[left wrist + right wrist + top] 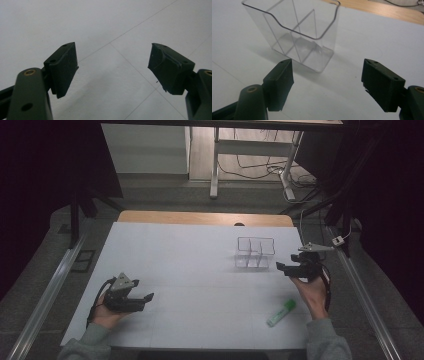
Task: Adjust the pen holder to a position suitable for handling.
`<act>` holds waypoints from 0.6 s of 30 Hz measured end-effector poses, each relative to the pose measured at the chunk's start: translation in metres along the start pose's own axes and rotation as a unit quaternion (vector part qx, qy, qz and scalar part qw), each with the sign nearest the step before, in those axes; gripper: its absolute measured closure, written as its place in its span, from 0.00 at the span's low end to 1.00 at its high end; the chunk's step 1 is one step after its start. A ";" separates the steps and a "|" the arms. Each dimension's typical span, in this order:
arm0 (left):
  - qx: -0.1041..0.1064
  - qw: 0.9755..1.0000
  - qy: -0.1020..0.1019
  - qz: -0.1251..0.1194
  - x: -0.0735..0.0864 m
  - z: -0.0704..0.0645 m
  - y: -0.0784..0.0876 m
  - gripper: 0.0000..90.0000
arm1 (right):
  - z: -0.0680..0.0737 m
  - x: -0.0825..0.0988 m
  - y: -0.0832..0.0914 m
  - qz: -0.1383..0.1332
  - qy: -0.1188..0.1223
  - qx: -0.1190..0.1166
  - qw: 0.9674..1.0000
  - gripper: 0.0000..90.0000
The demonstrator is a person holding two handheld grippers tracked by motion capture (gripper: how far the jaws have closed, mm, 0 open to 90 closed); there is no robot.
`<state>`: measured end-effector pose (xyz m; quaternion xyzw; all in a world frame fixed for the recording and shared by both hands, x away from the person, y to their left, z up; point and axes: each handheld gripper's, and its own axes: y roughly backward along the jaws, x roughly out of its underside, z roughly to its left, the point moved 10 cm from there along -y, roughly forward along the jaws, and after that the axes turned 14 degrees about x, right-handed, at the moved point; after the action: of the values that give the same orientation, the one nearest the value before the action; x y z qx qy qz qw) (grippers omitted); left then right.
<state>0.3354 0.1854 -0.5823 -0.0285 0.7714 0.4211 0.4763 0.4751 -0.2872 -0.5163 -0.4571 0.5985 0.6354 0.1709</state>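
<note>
High view: a person at a white surface [200, 270] holds a claw in each hand. The right claw [283, 267] hovers just beside a clear plastic organiser [255, 252], its jaws spread and empty. The left claw [145, 298], also spread with nothing between its jaws, hangs well apart over bare surface. The organiser stands upright toward the far right of the surface, a thin-walled box split by clear dividers into compartments, one wall dipping in a smooth curve. A green, tube-shaped marker [281, 313] lies near the front right, below the right hand [312, 292]. The box looks light and slick. A hard pinch on one wall may flex it or let it slip, and a nudge from a jaw could tip it or push it away.
</note>
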 end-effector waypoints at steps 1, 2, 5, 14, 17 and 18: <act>0.000 1.000 0.000 0.000 0.000 0.000 0.000 0.25 | -0.002 0.002 -0.002 0.005 -0.003 0.002 1.000 0.28; -0.001 1.000 -0.001 0.000 0.000 0.000 0.000 0.25 | -0.004 0.003 -0.005 0.009 -0.005 0.003 1.000 0.29; -0.003 1.000 0.000 0.000 0.000 0.001 0.001 0.25 | -0.007 0.007 -0.012 0.023 -0.011 0.007 1.000 0.31; -0.004 1.000 -0.001 0.002 0.001 0.001 0.000 0.25 | -0.009 0.010 -0.033 0.053 0.000 0.017 0.998 0.39; -0.004 1.000 -0.002 0.003 0.001 0.001 0.000 0.25 | -0.012 0.009 -0.038 0.056 0.001 0.029 0.998 0.42; -0.005 1.000 -0.003 0.004 0.001 0.001 0.000 0.25 | -0.012 0.009 -0.040 0.058 0.000 0.032 0.998 0.44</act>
<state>0.3356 0.1864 -0.5834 -0.0263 0.7680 0.4270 0.4766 0.5055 -0.2926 -0.5457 -0.4155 0.6441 0.6249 0.1485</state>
